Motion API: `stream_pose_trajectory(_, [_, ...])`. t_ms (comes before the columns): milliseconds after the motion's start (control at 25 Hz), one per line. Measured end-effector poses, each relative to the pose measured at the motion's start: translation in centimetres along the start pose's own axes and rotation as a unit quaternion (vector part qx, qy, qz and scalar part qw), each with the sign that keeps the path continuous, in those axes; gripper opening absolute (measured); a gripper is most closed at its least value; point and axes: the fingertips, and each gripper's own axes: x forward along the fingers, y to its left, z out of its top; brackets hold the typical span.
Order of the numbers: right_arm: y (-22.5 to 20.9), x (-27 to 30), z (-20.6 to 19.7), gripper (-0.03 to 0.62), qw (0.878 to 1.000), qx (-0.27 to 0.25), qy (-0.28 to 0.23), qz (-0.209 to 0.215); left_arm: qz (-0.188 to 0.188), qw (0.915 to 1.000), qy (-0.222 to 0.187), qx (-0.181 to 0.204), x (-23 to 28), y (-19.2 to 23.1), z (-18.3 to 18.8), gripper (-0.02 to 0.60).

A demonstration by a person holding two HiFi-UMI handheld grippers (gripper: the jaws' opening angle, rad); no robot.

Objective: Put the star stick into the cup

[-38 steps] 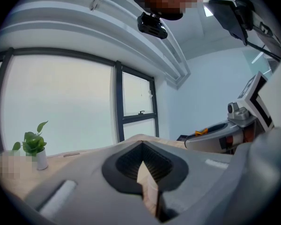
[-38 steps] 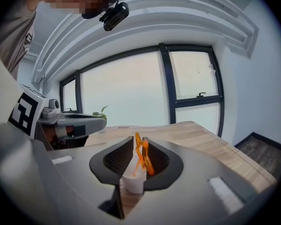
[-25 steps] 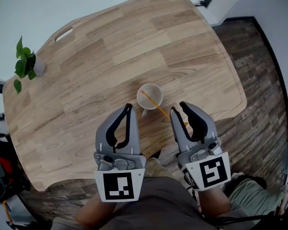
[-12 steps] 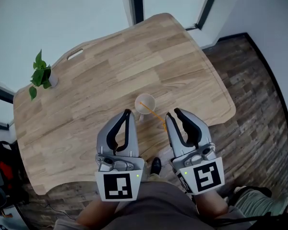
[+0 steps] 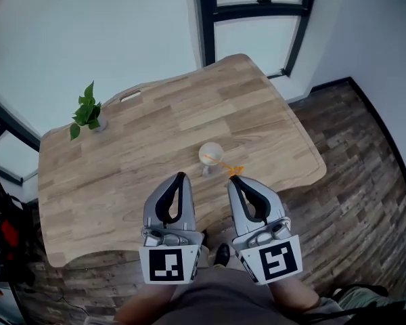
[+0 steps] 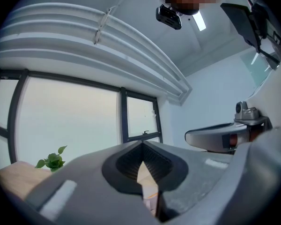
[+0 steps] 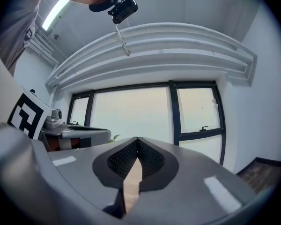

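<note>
A pale cup stands on the wooden table near its front edge. The thin orange star stick rests in the cup and leans out to the right, its star end over the rim side. Both grippers hang in front of the table edge, apart from the cup. My left gripper is shut with nothing in it, below and left of the cup. My right gripper is shut and empty too, its tip just below the stick's star end. In the gripper views, the left gripper and the right gripper point up at the windows.
A small potted plant stands at the table's far left corner. A dark-framed window and a white wall lie behind the table. Dark wood floor runs along the right and front. The person's shoe shows between the grippers.
The view has drawn back and up, so the table looks smaller. Both grippers have pulled back from the cup toward the person. The stick stays in the cup.
</note>
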Motion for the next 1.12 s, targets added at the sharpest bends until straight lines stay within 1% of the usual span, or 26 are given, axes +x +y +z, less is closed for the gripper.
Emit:
stream_pose_trajectory(160, [1.2, -0.9, 1.2, 0.028, 1.0, -0.01, -0.011, 0.011, 0.008, 0.9999, -0.009, 0.007, -1.4, 0.1, 1.2, 0.002])
stream_pose_trajectory(280, [1.7, -0.9, 2.0, 0.027, 1.0, -0.016, -0.022, 0.01, 0.011, 0.9996, -0.021, 0.016, -1.8, 0.6, 2.1, 0.002])
stream_pose_trajectory(640, [3.0, 0.7, 4.0, 0.026, 0.998, -0.033, -0.049, -0.012, 0.001, 0.9988, -0.045, 0.021, -2.2, 2.8, 3.6, 0.002])
stream_pose_trajectory(1120, [3.8, 2.2, 4.6, 0.025, 0.997, -0.043, -0.048, -0.048, -0.026, 0.9983, -0.047, 0.022, -2.1, 4.6, 3.6, 0.002])
